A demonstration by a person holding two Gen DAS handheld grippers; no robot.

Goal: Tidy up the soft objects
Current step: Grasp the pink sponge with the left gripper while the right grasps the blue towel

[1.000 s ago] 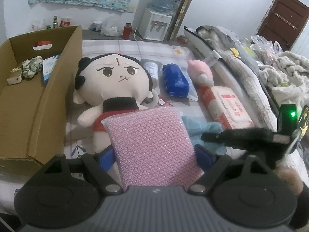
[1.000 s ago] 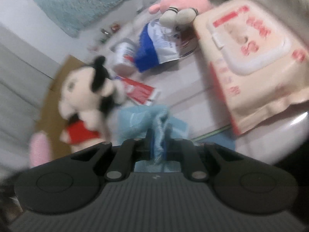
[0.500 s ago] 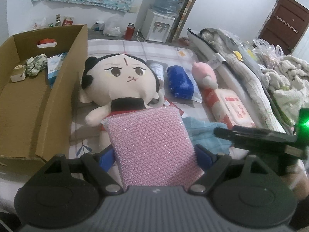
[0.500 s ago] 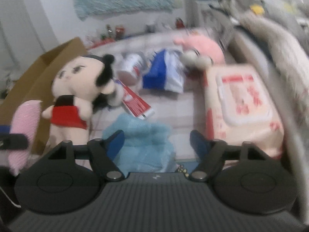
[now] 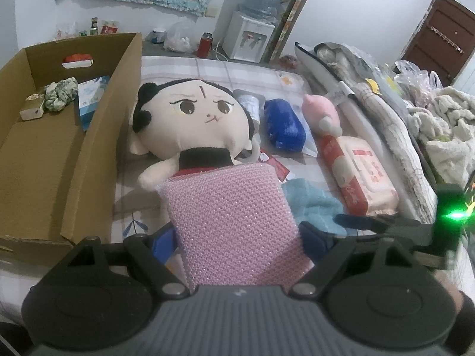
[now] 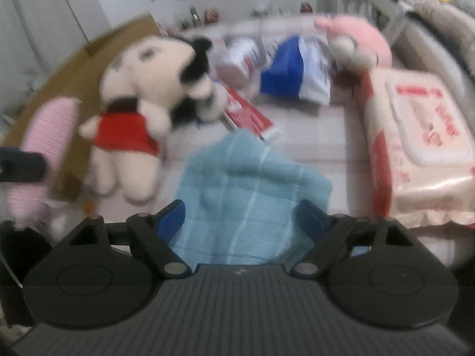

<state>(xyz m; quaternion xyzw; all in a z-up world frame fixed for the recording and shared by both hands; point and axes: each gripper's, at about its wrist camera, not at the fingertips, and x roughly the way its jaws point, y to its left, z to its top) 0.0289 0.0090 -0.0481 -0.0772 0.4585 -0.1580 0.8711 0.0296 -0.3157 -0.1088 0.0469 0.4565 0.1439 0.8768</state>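
1. The right gripper no longer pinches the blue cloth; its jaws have just been opening and now stand wide, one blue pad at 9 o'clock and one at 3 o'clock of the cloth.
2. The blue cloth, bunched upright between the pads a second ago, now lies spread flat on the bed sheet, under and between the open jaws.
3. The right wrist view has levelled out of its tilt: the wet wipes pack now sits at 3 o'clock, the doll at 10 o'clock.
4. In the left wrist view, the right gripper's body sits lower, toward 4 o'clock.
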